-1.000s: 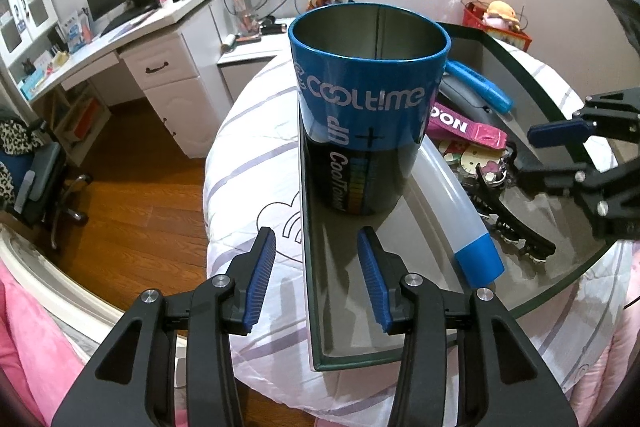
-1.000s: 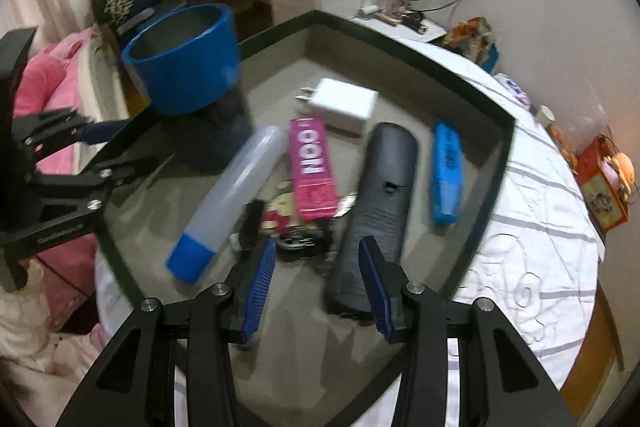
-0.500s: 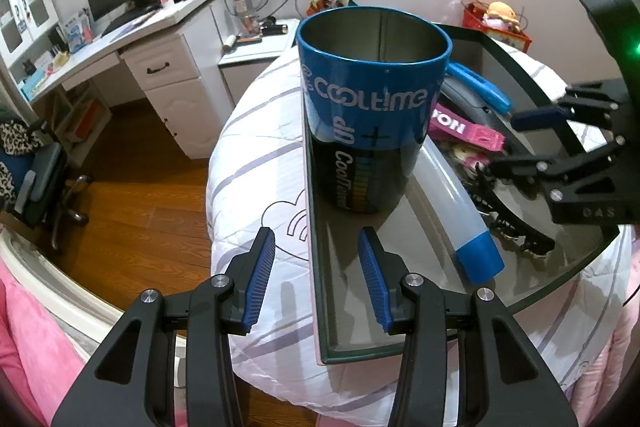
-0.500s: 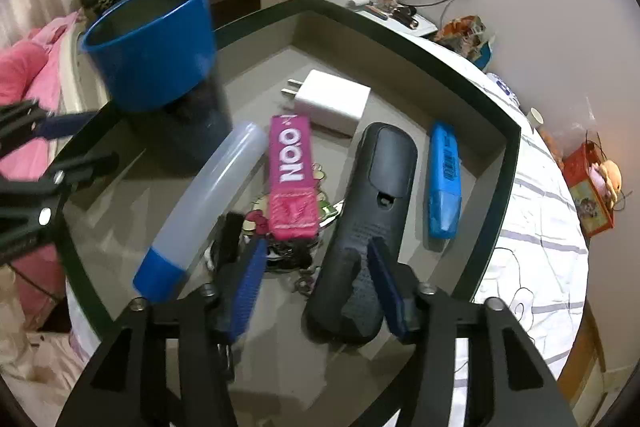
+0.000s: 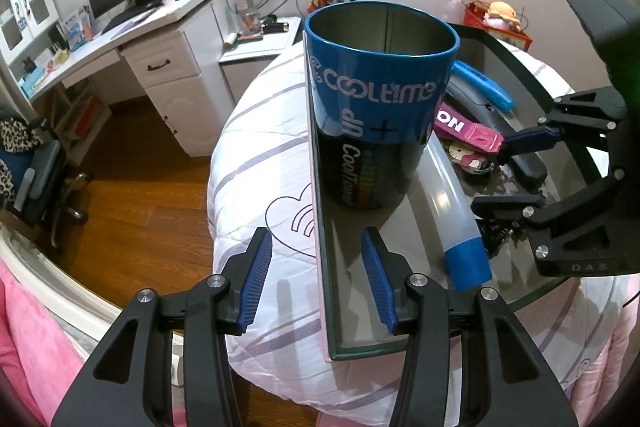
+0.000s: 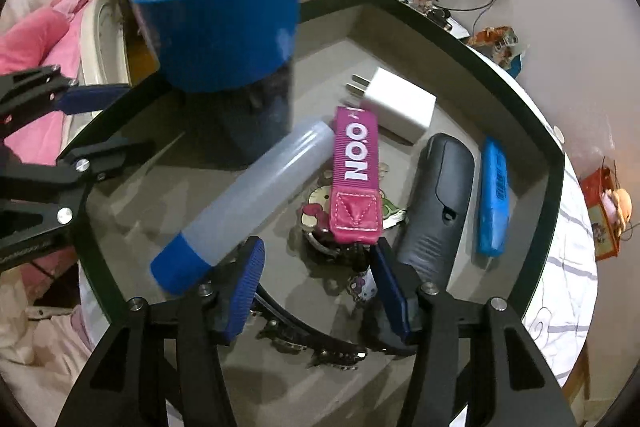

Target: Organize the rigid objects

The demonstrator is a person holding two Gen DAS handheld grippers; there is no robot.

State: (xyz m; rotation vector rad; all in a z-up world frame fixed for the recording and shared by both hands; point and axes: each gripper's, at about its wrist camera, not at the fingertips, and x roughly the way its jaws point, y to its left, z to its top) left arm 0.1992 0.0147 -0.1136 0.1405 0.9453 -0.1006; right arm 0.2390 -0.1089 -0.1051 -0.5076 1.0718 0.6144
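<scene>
Right wrist view: the right gripper [image 6: 316, 287], jaws apart and empty, hangs over a keychain tangle [image 6: 344, 223] partly hidden beneath it.
The blue tin [image 5: 380, 99] stands at the table [image 5: 352, 307] edge; the left gripper [image 5: 318, 283] gapes empty, straddling that edge.

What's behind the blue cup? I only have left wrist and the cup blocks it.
Observer: A white charger lies flat on the tray, prongs pointing toward the cup.
Operator: What is the right gripper lined up on?
Observer: The right gripper is open, with the near end of the pink strap just ahead of the gap between its fingers.
Operator: And the dark thing by the blue marker?
Observer: A black remote, lying flat alongside the blue marker, between it and the strap.
</scene>
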